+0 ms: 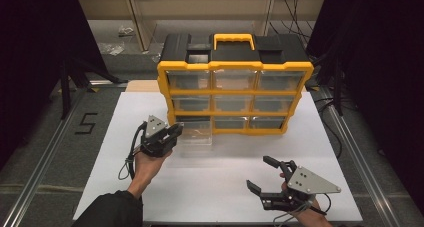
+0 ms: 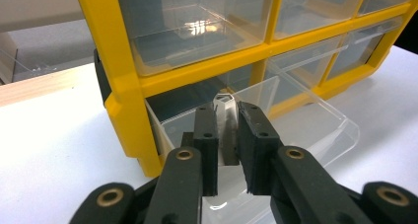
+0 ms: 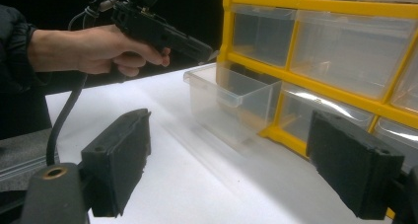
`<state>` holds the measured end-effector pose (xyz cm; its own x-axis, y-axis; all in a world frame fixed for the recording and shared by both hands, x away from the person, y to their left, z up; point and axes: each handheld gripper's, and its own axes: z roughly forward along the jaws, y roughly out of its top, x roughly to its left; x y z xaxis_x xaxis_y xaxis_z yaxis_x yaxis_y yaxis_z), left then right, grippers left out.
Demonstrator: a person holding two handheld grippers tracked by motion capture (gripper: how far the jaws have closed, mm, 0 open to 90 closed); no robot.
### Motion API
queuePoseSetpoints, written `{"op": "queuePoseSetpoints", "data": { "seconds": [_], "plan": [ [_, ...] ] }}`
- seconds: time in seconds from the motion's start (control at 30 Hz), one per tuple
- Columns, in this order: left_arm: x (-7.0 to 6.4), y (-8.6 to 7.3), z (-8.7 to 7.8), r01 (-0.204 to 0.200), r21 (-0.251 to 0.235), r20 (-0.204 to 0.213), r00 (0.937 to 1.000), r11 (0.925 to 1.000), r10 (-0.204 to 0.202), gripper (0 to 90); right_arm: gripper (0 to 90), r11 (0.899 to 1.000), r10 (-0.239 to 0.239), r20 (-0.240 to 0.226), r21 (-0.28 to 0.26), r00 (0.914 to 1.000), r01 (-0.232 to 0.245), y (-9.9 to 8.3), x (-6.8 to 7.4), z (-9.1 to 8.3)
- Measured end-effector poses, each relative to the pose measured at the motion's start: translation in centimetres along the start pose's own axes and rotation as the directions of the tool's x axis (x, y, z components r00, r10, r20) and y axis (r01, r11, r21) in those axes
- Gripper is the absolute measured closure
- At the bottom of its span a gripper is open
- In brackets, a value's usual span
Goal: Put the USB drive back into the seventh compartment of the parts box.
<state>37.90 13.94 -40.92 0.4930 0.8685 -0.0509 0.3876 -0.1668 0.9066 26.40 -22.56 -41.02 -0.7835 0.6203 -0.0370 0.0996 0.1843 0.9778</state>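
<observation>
Left hand: the person's left hand (image 1: 146, 164) comes up from the near edge of the white worktop (image 1: 210, 187), forearm in a dark sleeve, and aims the left gripper (image 1: 172, 132) at the lower left corner of the yellow-and-black plastic drawer cabinet (image 1: 235, 82).
Left jaws: nearly shut, clamped on the raised front tab of the clear plastic drawer (image 2: 291, 120).
Clear drawer: pulled partway out of the cabinet's bottom-left slot, its front end over the worktop, its back end inside the yellow frame; no contents visible in it.
Right hand: low at the near right of the cabinet, well apart from it, holding the right gripper (image 1: 261, 174) just above the worktop, turned toward the left.
Right jaws: spread wide, gripping nothing.
Drawer count: nine clear drawers in three rows of three; eight sit closed, one is drawn out.
Closed drawers: contents cannot be told.
Cabinet top: one yellow carrying handle (image 1: 234, 39).
</observation>
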Motion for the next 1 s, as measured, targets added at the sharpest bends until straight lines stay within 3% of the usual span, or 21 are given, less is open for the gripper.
{"op": "queuePoseSetpoints", "data": {
  "seconds": [0.67, 0.8, 1.0],
  "plan": [
    [-0.05, -0.38, 0.76, -0.015, 0.042, 0.033, 0.9994, 0.999, 0.014, 77.4, 18.2, 1.0, 0.001, -0.001, 0.0, 1.0, -0.001, -0.02, -0.01, 0.03],
    [-0.21, -0.24, 0.61, -0.02, 0.016, 0.052, 0.9985, 0.9997, 0.019, 65.4, 18.2, 1.0, 0.0, -0.001, -0.001, 1.0, 0.0, 0.0, 0.0, 0.01],
    [-0.52, -0.08, 0.43, -0.011, 0.015, 0.078, 0.9969, 0.9998, 0.01, 45.8, 18.2, 1.0, 0.001, 0.0, 0.0, 1.0, -0.001, 0.01, -0.01, -0.02]
  ]
}}
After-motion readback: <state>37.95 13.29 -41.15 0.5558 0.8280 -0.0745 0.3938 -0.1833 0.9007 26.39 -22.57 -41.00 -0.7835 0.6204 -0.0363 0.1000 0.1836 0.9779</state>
